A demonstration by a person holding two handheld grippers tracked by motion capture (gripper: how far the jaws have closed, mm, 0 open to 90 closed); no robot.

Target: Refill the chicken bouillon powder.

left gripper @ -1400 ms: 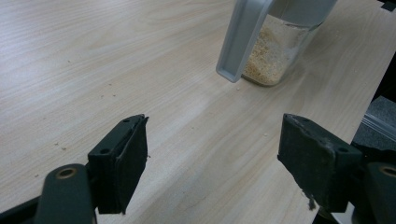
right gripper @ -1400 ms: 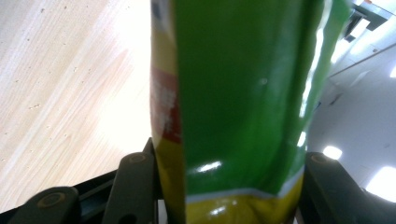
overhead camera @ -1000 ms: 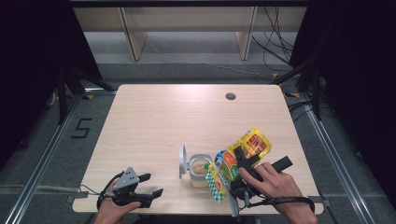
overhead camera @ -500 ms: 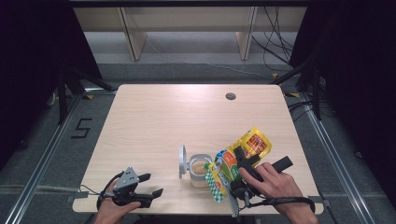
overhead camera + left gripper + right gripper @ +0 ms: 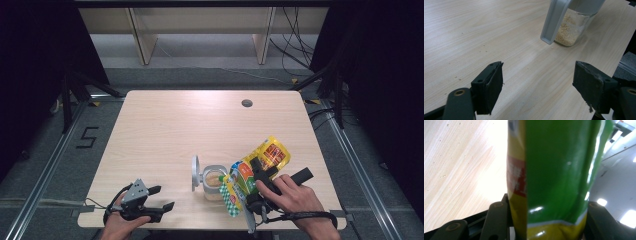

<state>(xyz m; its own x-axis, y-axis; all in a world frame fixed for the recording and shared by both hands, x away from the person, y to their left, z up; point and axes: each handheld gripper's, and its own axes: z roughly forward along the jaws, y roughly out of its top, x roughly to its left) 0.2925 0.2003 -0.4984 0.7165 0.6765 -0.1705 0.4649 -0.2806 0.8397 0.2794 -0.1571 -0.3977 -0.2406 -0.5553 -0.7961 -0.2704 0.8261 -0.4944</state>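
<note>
A clear jar [image 5: 215, 182] with beige grains stands near the table's front edge, its grey lid [image 5: 195, 173] flipped open to the left. In the left gripper view the jar [image 5: 573, 27] and lid [image 5: 554, 21] lie ahead of the jaws. My right gripper [image 5: 252, 186] is shut on a yellow-green snack bag [image 5: 250, 172], tilted with one end over the jar's right side. The bag [image 5: 554, 175] fills the space between the jaws in the right gripper view. My left gripper [image 5: 161, 198] rests open at the front left, nothing between its fingers.
The wooden table [image 5: 190, 130] has a small round cable hole [image 5: 246, 103] at the back right. A shelf unit [image 5: 200, 30] stands beyond the far edge. Metal rails [image 5: 45, 165] run along the floor on both sides.
</note>
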